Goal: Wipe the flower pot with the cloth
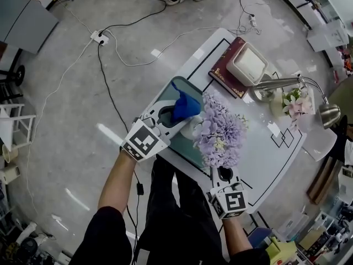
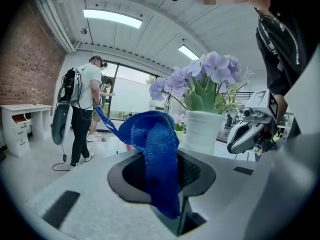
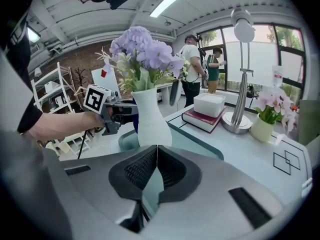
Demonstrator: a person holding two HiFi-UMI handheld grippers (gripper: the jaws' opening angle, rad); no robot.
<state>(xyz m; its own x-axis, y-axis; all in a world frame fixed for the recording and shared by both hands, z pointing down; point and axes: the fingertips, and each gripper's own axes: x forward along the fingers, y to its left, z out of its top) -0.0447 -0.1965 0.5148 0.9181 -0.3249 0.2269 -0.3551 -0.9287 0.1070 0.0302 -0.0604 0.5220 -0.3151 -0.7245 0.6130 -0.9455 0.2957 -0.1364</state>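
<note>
We hold the blue cloth (image 2: 155, 144) pinched in the left gripper (image 1: 165, 119) fingers at the flower pot's (image 2: 202, 131) 9 o'clock, ready to rub its side. The pot stands on the bench's (image 1: 265, 153) teal tray (image 3: 200, 136). The right gripper (image 3: 151, 156) sits at 6 o'clock, fingers closed together on nothing, likely on hand to steady the pot.

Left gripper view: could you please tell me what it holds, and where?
The left gripper pinches the blue knitted cloth by one bunched end between its fingers.
</note>
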